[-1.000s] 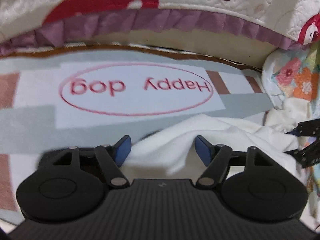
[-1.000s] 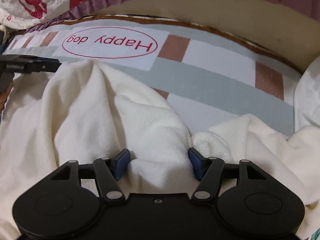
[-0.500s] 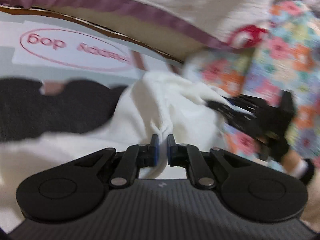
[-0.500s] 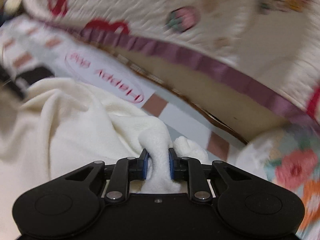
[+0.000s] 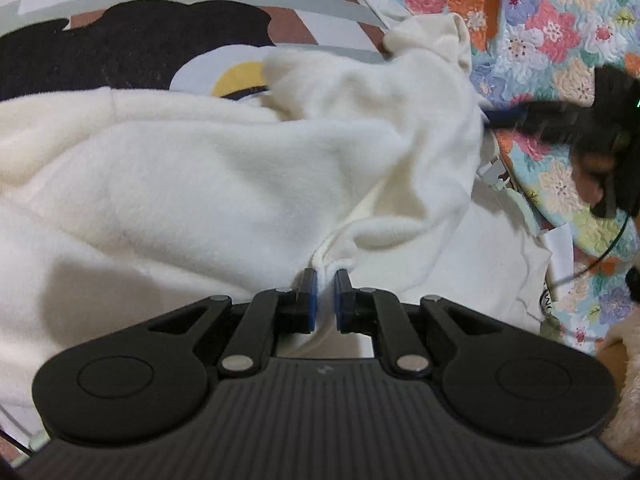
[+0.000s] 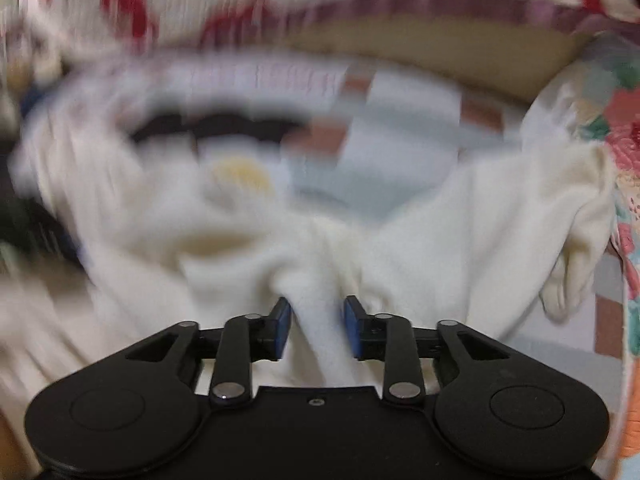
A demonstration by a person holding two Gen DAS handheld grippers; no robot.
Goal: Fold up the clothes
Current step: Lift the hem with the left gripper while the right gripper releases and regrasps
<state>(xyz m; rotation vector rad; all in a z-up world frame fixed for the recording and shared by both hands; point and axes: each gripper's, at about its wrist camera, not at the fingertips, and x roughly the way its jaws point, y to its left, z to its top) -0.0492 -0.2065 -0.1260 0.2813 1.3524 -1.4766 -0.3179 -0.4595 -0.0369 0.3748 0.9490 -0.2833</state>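
Across the left and middle of the left wrist view spreads the cream fleece garment (image 5: 224,184), lying over a mat (image 5: 320,20) printed "Happy dog" at the upper left. At bottom centre the left tongs (image 5: 325,280) are pressed nearly together, pinching a thin edge of the fleece. At the right edge the right tongs (image 5: 504,117) bite the garment's far corner beside a floral quilt (image 5: 560,32). The blurred right wrist view shows those tongs (image 6: 317,307) clamped on a thick fold of fleece (image 6: 460,240)

Striped mat (image 5: 320,28) printed "Happy dog", cream fleece garment (image 5: 208,184) spread across it, floral quilt (image 5: 552,32) beside
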